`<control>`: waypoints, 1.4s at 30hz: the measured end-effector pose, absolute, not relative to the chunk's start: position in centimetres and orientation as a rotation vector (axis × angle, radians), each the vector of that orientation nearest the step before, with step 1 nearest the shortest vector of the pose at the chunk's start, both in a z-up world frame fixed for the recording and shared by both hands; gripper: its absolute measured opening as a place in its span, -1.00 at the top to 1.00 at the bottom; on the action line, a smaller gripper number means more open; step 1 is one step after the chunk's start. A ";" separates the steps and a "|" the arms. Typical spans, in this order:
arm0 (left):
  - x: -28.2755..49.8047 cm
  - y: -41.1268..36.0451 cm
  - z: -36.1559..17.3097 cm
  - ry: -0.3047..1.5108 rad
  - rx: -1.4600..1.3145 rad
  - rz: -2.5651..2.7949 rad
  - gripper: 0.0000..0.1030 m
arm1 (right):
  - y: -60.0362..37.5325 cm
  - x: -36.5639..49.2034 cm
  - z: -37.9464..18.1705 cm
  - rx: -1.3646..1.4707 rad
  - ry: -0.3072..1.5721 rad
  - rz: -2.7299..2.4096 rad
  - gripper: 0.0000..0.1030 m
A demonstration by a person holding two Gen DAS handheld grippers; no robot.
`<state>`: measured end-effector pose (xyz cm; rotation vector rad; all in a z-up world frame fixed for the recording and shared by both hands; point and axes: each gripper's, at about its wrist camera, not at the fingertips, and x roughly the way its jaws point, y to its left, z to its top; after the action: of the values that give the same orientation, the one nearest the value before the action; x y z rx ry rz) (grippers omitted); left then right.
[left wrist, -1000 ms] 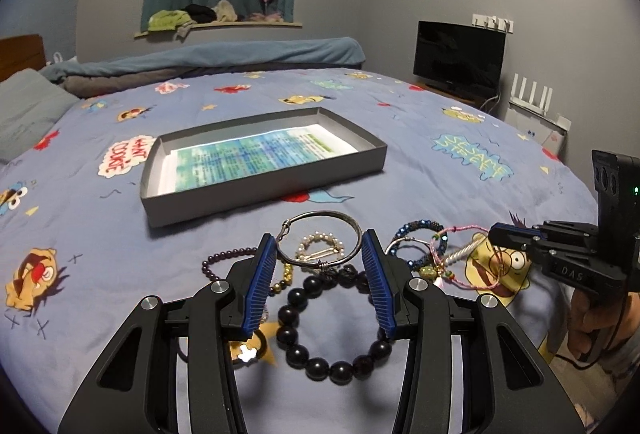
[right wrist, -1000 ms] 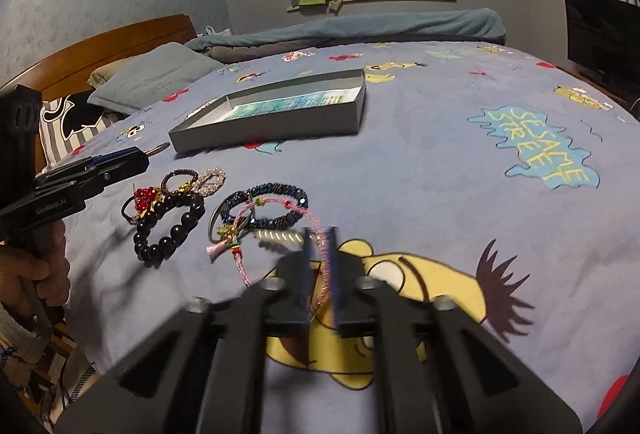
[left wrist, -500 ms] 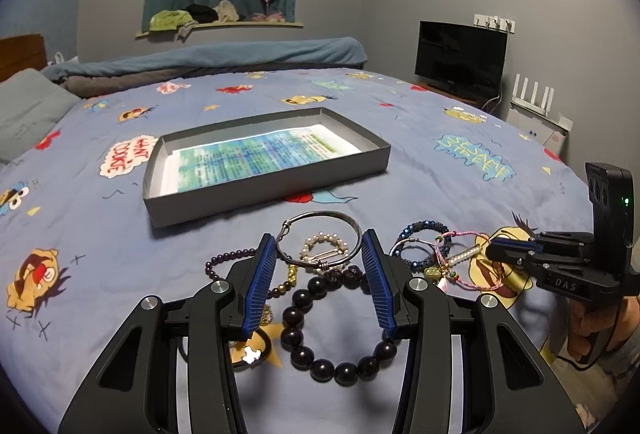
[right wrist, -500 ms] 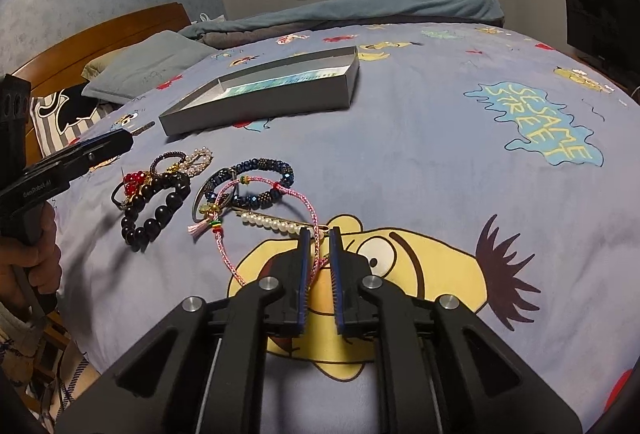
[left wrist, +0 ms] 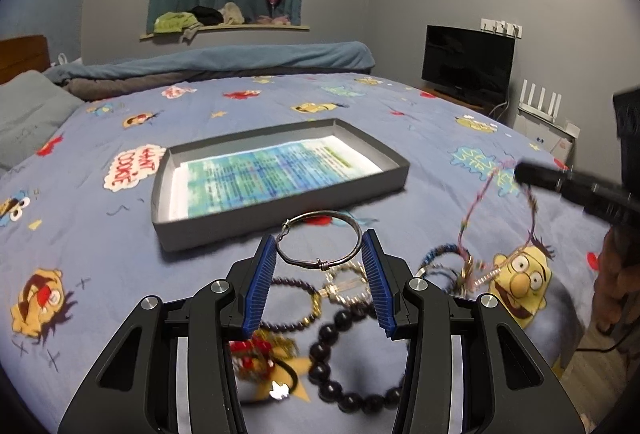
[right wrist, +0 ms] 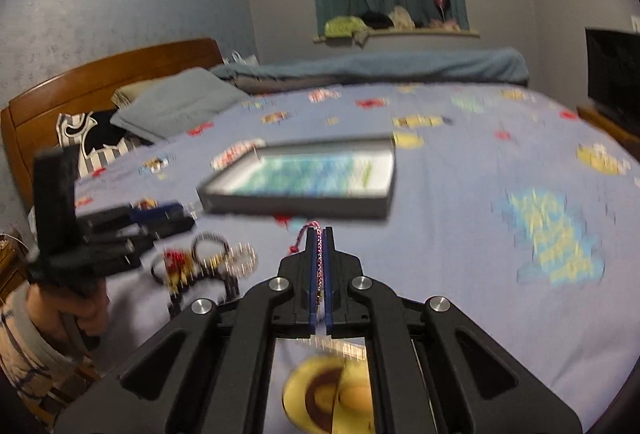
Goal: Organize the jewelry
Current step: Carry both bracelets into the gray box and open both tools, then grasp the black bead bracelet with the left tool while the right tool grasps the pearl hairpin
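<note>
The left gripper (left wrist: 320,254) pinches the silver bangle (left wrist: 318,244) by its sides above the pile; it should carry it level to the grey tray (left wrist: 400,169) and let go low. The right gripper (right wrist: 319,250), pressed together on the pink cord bracelet (left wrist: 500,218), should lift until the dangling loop clears the pile. Blur hides whether the loop snags other pieces
</note>
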<state>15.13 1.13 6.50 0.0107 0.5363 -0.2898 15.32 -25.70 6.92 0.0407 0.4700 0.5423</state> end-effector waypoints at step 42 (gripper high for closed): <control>25.7 5.8 5.4 0.625 -0.008 -0.136 -0.68 | -18.7 29.0 3.3 -0.022 0.674 0.532 -0.01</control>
<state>25.74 5.82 5.45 -0.0079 0.6250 -0.1357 29.01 -18.66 3.34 -0.0221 0.6735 0.5318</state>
